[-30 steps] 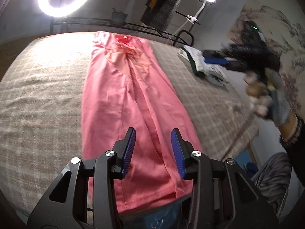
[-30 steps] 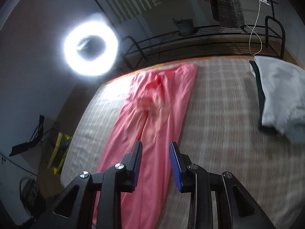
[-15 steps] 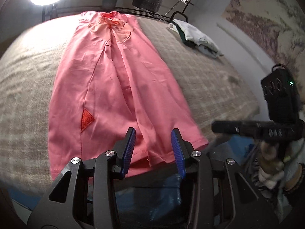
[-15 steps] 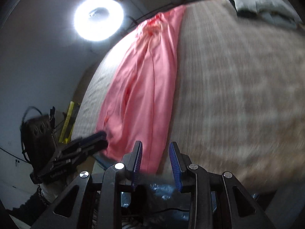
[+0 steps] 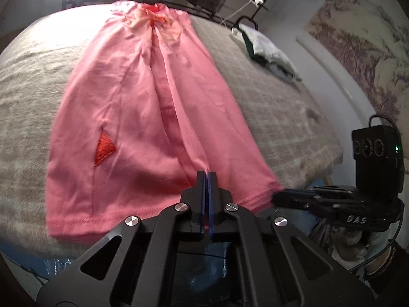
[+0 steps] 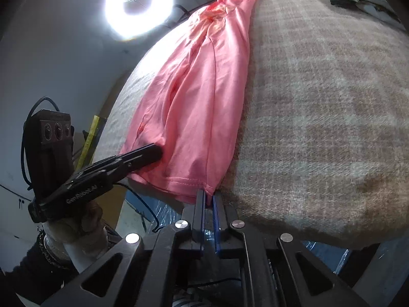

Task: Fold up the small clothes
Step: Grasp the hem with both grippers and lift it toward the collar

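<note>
**Both grippers clamped on hem of pink trousers**

Nearest in the left wrist view: black left gripper with blue-padded fingers (image 5: 205,176), pads pressed together, pinching a ridge of fabric at the inner leg hem of the long salmon-pink cotton trousers (image 5: 143,107). At 3 o'clock from there, black right gripper (image 5: 278,196), tip against the outer hem corner of the same garment, held in a gloved hand (image 5: 358,243).

From the right wrist view: right gripper (image 6: 209,194) nearly closed, blue pads squeezing the hem corner at the bed's near edge, a thin slit left between the pads. At 9 o'clock, left gripper (image 6: 153,151) nose buried in the pink cloth, gripped by a gloved hand (image 6: 81,230).

Trousers spread flat, lengthwise, on the beige checked woven blanket (image 5: 276,107), hems at 6 o'clock toward the cameras, waistband with an orange drawstring (image 5: 153,16) at 12 o'clock. Small red triangular patch (image 5: 103,148) on the left leg, at 9 o'clock of the left pads.

Farther off, at 1 o'clock: folded white and dark green garment (image 5: 265,48) lying on the blanket, well apart from the trousers. Beyond the bed, at 11 o'clock: bright white ring light (image 6: 139,3) and black metal rack (image 5: 204,14) behind the waistband.
</note>
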Motion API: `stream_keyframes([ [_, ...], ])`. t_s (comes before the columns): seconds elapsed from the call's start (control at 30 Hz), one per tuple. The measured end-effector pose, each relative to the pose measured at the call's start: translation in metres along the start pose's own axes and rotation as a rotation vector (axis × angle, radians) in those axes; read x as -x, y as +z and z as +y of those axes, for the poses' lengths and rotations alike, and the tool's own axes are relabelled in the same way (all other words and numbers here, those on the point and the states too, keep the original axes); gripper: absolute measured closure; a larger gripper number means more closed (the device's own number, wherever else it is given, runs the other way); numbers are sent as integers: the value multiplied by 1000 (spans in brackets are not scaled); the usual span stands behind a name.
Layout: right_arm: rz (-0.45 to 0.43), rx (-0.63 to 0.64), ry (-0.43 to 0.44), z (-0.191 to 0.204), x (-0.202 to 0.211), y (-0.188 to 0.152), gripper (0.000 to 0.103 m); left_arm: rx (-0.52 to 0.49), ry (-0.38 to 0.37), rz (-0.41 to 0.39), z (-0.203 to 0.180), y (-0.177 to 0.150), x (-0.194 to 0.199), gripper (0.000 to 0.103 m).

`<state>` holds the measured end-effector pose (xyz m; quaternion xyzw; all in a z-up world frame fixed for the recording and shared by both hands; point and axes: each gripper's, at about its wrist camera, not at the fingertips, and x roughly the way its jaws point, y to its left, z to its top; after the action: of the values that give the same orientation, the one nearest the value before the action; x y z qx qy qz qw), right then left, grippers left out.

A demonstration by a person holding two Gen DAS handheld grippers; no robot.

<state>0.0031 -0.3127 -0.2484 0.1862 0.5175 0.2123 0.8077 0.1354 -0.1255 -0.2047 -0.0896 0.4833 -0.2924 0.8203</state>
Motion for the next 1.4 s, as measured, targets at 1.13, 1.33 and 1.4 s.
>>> stream_keyframes([
  [1.13, 55, -92, 173, -26, -9, 15, 64, 249, 23, 103, 119, -15, 36, 88],
  [1.33, 100, -101, 223, -15, -27, 18, 97, 234, 6, 77, 113, -15, 45, 102],
  [1.4, 85, -88, 227, -9, -22, 18, 100, 249, -23, 41, 114, -13, 59, 102],
])
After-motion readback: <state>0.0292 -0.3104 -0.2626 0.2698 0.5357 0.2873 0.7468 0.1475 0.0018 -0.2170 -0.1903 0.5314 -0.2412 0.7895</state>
